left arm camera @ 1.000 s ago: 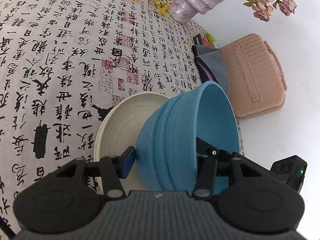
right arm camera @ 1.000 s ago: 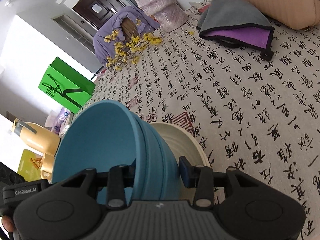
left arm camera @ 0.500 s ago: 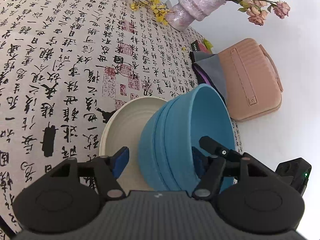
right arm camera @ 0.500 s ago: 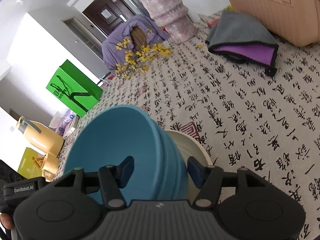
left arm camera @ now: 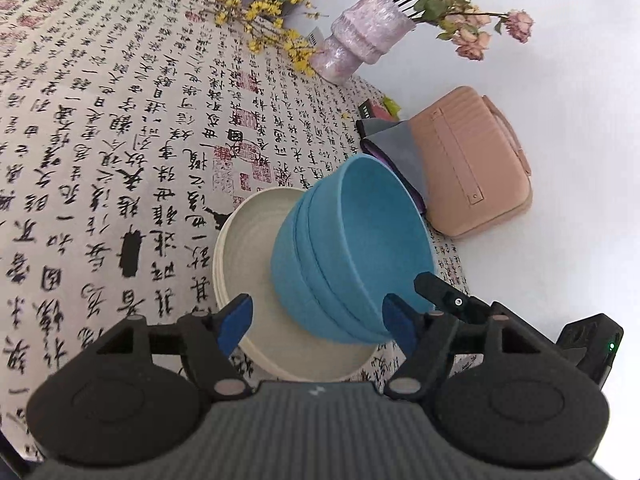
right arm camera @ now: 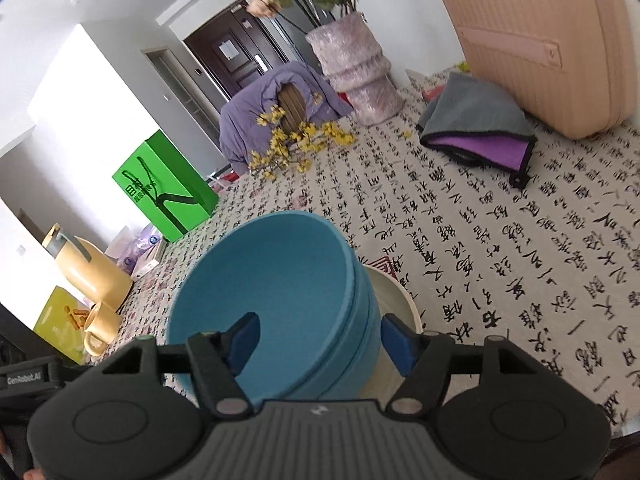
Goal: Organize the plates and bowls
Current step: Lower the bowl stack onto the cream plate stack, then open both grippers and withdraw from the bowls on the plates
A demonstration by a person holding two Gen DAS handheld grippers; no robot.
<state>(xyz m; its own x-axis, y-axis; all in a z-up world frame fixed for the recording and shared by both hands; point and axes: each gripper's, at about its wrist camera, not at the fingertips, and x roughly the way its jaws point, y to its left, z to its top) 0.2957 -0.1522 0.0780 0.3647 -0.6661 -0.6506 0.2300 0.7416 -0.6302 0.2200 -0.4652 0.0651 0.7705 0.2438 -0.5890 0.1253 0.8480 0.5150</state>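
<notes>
While both sets of jaws are opening off the stacked blue bowls (left arm camera: 352,256), these sit on the cream plate (left arm camera: 240,248), flanked by the left gripper (left arm camera: 316,320) and right gripper (right arm camera: 320,340), neither nearer, pads clear.

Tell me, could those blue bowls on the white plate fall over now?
Maybe. The stacked blue bowls sit toward one side of the cream ribbed plate, so a bump might tip them. Both tools, left and right, are opening with pads close beside the stack; backing away carelessly could clip a rim.
</notes>
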